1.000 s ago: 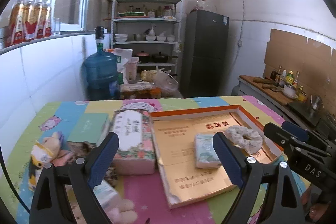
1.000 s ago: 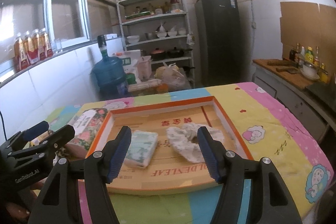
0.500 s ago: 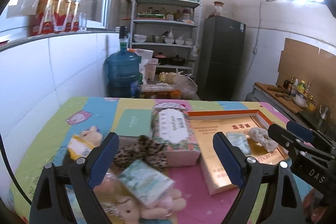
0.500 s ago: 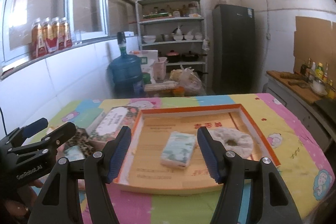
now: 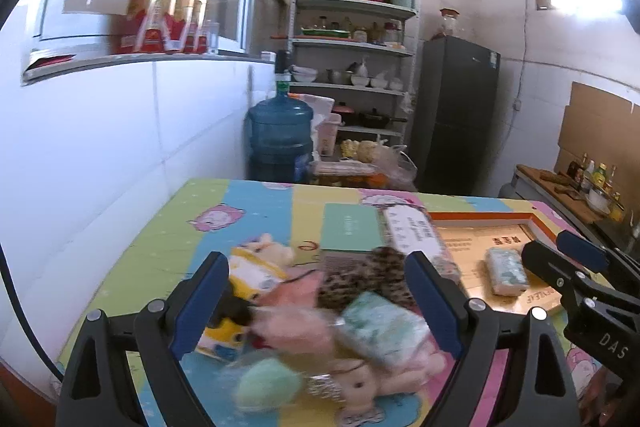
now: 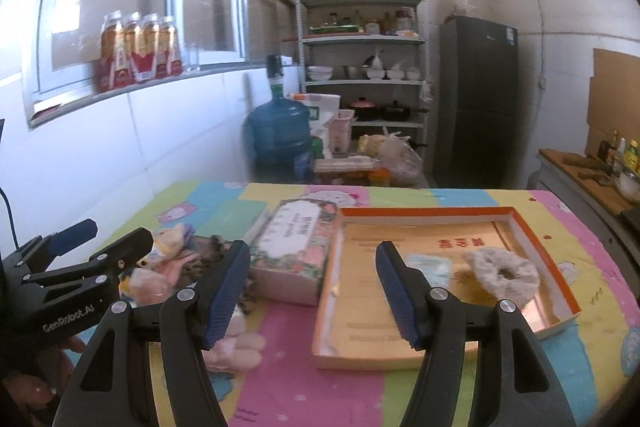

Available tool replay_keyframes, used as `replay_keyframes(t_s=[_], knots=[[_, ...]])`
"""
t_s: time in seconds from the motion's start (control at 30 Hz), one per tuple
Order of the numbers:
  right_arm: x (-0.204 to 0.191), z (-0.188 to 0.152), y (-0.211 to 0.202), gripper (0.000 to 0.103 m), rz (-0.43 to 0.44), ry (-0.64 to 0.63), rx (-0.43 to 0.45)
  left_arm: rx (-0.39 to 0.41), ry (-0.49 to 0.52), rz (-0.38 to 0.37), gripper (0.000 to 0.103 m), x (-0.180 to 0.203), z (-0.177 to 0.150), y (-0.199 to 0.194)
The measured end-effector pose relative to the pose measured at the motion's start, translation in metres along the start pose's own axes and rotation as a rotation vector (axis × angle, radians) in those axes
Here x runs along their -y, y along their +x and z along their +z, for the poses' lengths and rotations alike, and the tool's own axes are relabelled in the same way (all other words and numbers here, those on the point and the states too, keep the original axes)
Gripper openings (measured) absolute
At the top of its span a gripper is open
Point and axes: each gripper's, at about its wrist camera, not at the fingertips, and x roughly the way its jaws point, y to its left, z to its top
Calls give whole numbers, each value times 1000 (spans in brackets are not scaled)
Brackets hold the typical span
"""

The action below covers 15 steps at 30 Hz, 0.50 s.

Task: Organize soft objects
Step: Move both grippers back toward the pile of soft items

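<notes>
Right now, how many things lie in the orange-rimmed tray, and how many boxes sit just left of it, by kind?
In the tray:
Tissue pack: 1
Fluffy scrunchie: 1
Left of it:
Floral box: 1
Flat green box: 1
Total: 4

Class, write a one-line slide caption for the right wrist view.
Open right gripper hovers empty above the orange tray holding a fluffy ring, soft toys heaped alongside.

Both tongs swung leftward: left tongs (image 5: 316, 303) now over soft-toy pile (image 5: 320, 323), tray (image 6: 532, 239) shifted right in both views
</notes>
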Motion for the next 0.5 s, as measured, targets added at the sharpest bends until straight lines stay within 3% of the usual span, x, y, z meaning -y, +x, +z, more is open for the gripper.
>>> replay_keyframes(t_s=[0.5], knots=[[-42,-8,9,67,71,-34,-23,25,-27,56,90,-59,-16,-22]])
